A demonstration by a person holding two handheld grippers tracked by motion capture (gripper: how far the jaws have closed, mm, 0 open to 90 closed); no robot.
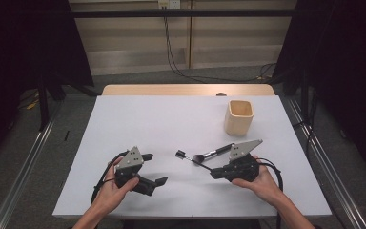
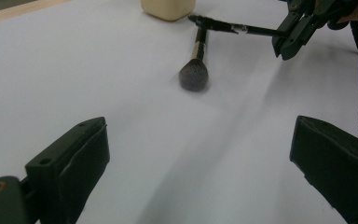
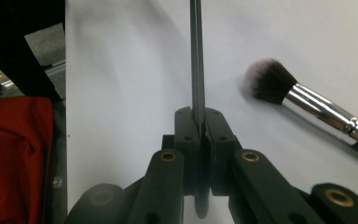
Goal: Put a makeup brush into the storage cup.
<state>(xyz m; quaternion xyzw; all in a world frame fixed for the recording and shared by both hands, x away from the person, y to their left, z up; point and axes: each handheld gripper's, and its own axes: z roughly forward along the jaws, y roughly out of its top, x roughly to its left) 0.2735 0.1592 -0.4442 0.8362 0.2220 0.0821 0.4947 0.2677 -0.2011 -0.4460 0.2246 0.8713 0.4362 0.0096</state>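
Currently my right gripper point(image 3: 199, 123) jaws pinch thin brush point(image 2: 242, 29) by handle, likely bound for cup point(image 1: 238, 116); left gripper point(image 2: 200, 154) jaws spread, free for fat brush point(image 2: 195, 74).

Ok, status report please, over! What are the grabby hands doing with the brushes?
Right tool shut on thin brush, lifted off table. Left tool open, holding nothing. Fluffy brush lying on white table near beige cup. Nothing in the way.

Overhead view, 2 close gripper views sharing brush point(image 2: 194, 77)
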